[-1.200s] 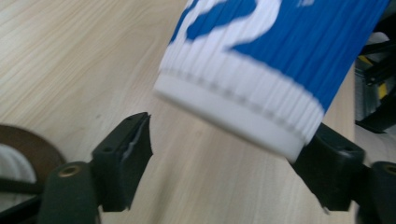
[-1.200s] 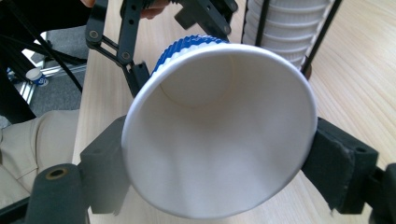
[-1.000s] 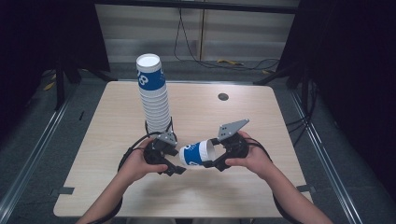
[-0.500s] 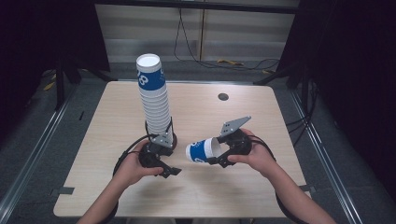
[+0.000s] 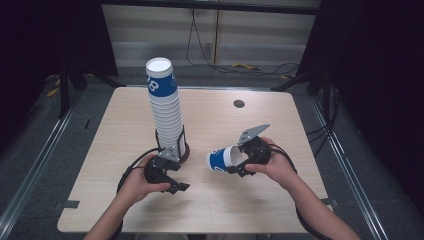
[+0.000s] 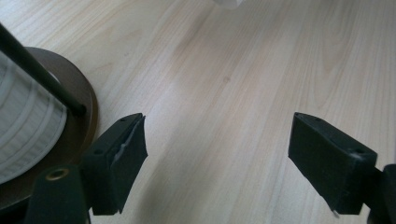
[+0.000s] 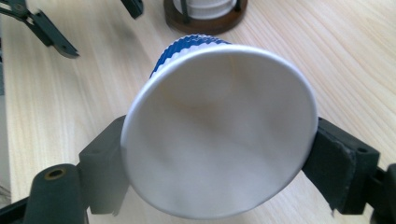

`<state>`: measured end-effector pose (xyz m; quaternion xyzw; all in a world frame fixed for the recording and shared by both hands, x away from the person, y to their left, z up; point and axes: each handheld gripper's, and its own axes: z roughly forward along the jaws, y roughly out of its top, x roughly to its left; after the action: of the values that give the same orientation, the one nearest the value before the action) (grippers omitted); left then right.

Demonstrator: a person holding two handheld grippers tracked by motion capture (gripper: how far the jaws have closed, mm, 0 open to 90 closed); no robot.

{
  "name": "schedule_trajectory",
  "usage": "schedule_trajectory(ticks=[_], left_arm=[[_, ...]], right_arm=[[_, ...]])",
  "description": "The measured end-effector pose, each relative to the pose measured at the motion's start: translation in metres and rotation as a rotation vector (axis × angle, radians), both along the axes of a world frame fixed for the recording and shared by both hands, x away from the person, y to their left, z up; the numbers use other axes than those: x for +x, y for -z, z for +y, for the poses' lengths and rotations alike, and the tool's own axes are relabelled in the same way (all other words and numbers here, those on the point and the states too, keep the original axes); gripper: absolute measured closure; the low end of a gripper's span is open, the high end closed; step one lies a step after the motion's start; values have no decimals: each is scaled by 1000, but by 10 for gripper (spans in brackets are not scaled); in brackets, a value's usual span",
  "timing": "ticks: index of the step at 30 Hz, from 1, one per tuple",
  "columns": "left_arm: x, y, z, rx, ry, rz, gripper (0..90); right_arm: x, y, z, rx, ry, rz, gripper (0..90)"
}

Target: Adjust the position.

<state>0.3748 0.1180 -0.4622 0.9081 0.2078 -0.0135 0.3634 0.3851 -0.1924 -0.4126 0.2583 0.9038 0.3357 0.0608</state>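
1. Ribbed blue-and-white paper cup lies sideways, clamped in the right tongs, its white base facing that hand.
2. The left tongs hang apart with nothing between them over pale wood-grain table; its jaws have just been widening.
3. Beyond the left tongs, a tall cup stack stands in a dark round holder.
4. One cup looks freshly separated; next it likely needs setting upright, gently.

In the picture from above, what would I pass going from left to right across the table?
Left gripper with open jaws → tall stack of cups in its round holder → blue and white cup lying sideways → right gripper clamped on it → small dark hole in the table.
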Motion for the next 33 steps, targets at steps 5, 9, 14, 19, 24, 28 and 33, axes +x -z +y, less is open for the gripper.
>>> schedule_trajectory(ticks=[5, 9, 14, 19, 24, 28, 33], left_arm=[[1, 1, 5, 9, -7, 4, 192], [1, 1, 6, 10, -8, 0, 193], [1, 2, 6, 2, -13, 5, 193], [0, 3, 6, 3, -9, 3, 193], [0, 3, 6, 1, -7, 11, 193], [0, 3, 6, 0, -6, 14, 193], [0, 4, 7, 3, 1, 13, 197]], right_arm=[[3, 2, -4, -22, 28, 9, 173], [5, 2, -7, -26, 41, 15, 173], [6, 3, -9, -35, 56, 22, 170], [7, 4, -10, -56, 58, 30, 169], [8, 4, -11, -84, 70, 48, 169], [11, 6, -13, -116, 74, 73, 169], [14, 3, -13, -171, 85, 89, 169]])
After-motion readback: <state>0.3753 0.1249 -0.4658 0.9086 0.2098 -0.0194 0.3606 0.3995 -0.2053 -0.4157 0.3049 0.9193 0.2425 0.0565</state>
